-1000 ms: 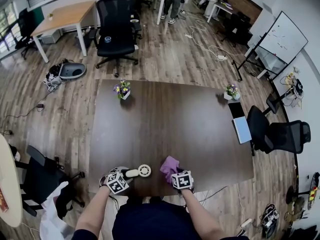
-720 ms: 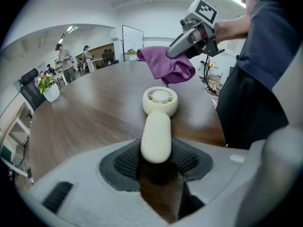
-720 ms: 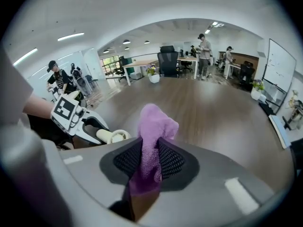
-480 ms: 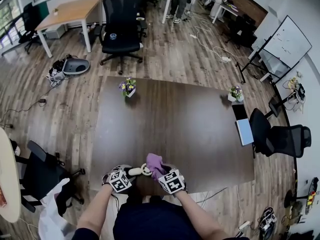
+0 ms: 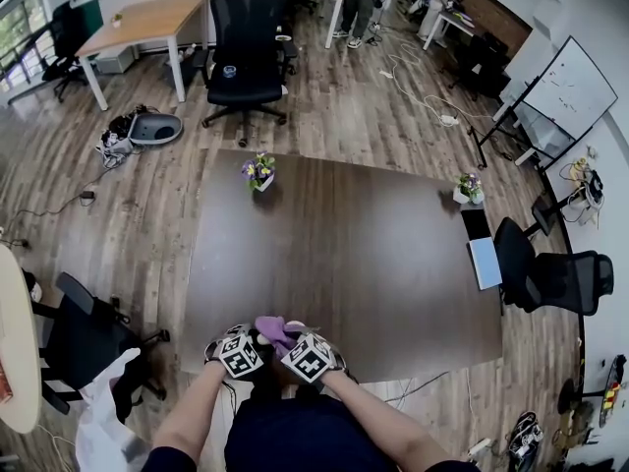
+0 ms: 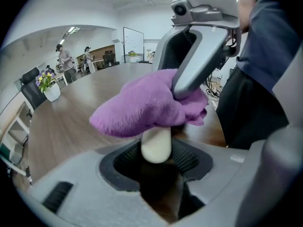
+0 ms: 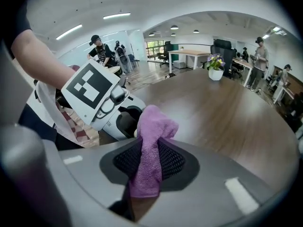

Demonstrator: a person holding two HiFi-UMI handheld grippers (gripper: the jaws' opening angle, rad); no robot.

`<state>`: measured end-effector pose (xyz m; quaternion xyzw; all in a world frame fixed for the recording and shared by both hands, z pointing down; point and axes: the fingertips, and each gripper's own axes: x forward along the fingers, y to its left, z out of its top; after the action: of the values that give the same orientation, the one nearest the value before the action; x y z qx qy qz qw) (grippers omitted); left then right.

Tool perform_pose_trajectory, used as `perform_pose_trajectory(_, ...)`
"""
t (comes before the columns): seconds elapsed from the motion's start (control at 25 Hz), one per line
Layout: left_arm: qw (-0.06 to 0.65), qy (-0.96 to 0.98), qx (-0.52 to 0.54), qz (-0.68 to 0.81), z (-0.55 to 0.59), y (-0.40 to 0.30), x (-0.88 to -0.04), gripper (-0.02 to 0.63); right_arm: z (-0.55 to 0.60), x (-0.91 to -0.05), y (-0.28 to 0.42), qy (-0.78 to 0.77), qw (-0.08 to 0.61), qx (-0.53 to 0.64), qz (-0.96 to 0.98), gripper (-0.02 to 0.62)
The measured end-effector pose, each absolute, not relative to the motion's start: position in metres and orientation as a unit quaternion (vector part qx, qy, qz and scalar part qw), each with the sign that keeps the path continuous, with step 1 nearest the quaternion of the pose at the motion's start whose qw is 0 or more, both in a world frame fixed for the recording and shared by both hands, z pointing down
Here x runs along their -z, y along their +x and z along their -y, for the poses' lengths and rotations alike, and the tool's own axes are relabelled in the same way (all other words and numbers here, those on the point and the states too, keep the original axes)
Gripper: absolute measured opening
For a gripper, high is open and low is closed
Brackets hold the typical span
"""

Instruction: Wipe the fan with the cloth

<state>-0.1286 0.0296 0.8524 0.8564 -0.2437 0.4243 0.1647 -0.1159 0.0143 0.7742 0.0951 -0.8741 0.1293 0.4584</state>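
Left claw [image 6: 157, 158] is pinching the cream plastic handle of the small handheld fan [image 6: 156, 143], at the near edge of the dark wooden tabletop [image 5: 344, 234]. Right claw [image 7: 149, 161] is pinching the soft purple microfibre cloth [image 7: 152, 126], draping it over the fan head. Fan is likely light, rigid and slippery, so the handle is looking like the safest hold.

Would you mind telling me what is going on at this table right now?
A person at the near edge of the dark table is cleaning a small fan. The left hand-held gripper is closed on the fan's cream handle. The right hand-held gripper grips a purple cloth and holds it over the fan's head, which the cloth hides completely. The two grippers are close together, just above the table edge.
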Motion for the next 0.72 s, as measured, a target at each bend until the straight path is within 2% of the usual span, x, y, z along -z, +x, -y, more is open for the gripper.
perform_pose_trajectory(0.32,0.163,0.855,-0.427,0.244,-0.028,-0.129,-0.853,0.207,-0.039,-0.793,-0.145,0.024,0.469,-0.128,0.874,0.109)
perform_pose_trajectory(0.72,0.167,0.854,-0.427,0.247,-0.029,-0.128,-0.855,0.202,-0.029,-0.801,-0.142,0.039,0.484,-0.111,0.867,0.109)
